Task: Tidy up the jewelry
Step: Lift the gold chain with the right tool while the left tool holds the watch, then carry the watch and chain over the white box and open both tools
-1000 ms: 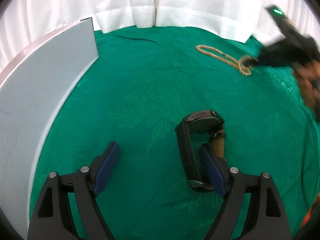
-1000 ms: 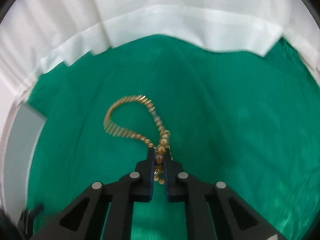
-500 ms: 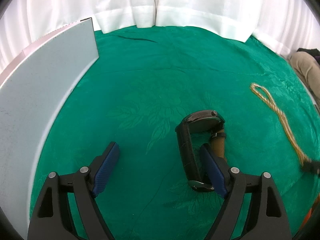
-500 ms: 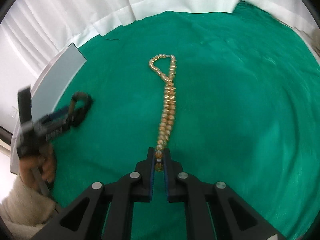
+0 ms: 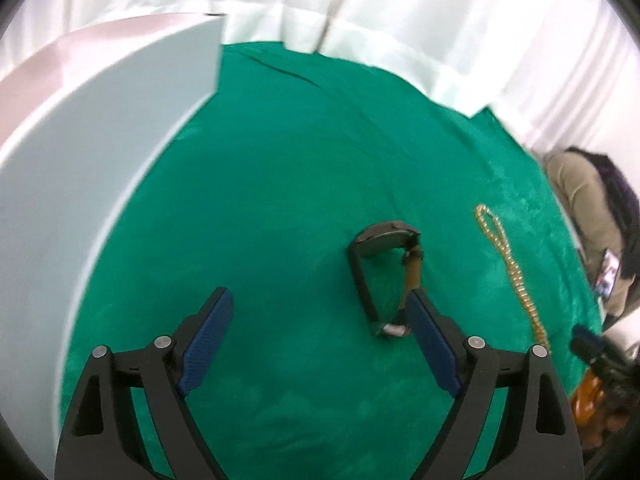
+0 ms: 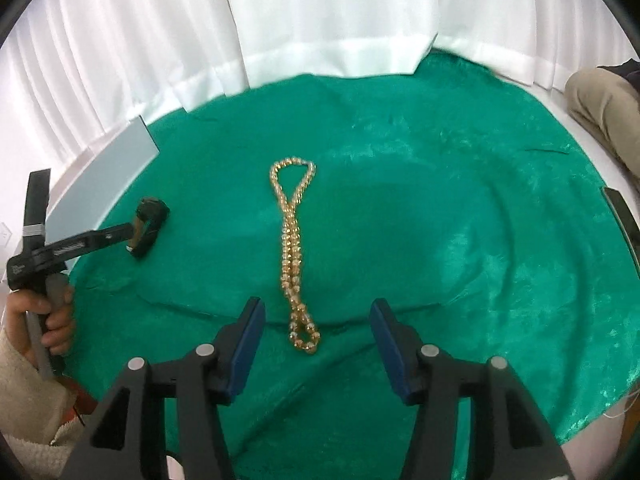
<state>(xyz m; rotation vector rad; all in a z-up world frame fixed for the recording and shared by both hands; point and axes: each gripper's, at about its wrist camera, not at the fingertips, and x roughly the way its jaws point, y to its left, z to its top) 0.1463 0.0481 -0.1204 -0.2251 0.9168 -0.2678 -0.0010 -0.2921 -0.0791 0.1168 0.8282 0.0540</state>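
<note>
The right tool (image 6: 316, 334) is opening, its pads clear of the necklace (image 6: 294, 256), which lies doubled in a straight line on the green cloth (image 6: 460, 240) over the worktop, its near loop between the jaws. The left tool (image 5: 316, 332) is opening too and grips nothing; the watch (image 5: 384, 276) lies just beside its right pad (image 5: 430, 338). A grey board (image 5: 100, 184) stands at the left.

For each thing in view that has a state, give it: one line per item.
Necklace: lying doubled and stretched straight on the green cloth, released, its near loop between the open jaws.
Watch: lying on the cloth on its side, strap buckled in a loop, not gripped.
Right gripper: jaws opening, pads clear of the necklace.
Left gripper: wide open, jaws opening, one finger at the watch strap.
</note>
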